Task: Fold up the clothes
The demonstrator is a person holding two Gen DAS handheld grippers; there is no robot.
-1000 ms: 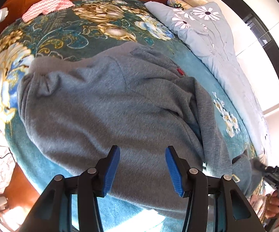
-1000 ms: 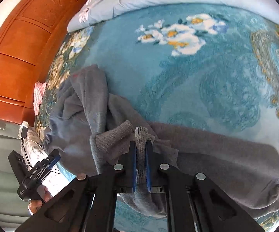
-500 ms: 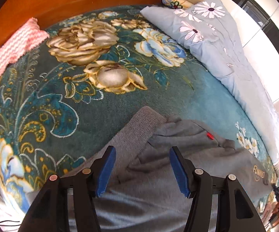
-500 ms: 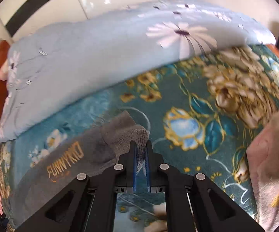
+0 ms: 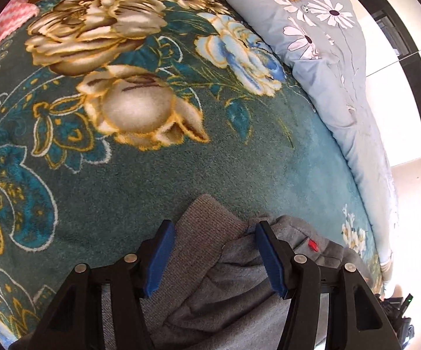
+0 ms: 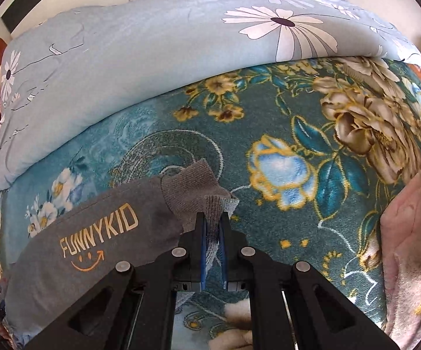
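while the grey trousers [image 6: 93, 233] lie stretched across the teal flowered blanket [image 5: 152, 180] on the bed, the right gripper [image 6: 211, 233] has its jaws clamped together on the ribbed cuff [image 6: 198, 186] of one leg, the cloth pinched between the blue pads. that leg, printed with orange lettering and a smile, runs away to the left of the right wrist view, flat on the blanket and near the pale blue daisy quilt [image 6: 152, 46]. the left gripper [image 5: 213, 256] hangs over the other end of the garment with its jaws apart; the ribbed waistband [image 5: 204, 227] and a rumpled fold of grey cloth sit between the blue pads, but the pads do not seem to press on them. a small red tag [image 5: 312, 244] shows just beside the right-hand pad. this looks like the laying-out step, the garment being spread straight before any fold is made. the next move probably calls for the left jaws to come down and close on the waistband edge, taking both layers, so that the two ends can be pulled taut or brought together evenly. the bunched cloth under the left gripper could be caught crooked.
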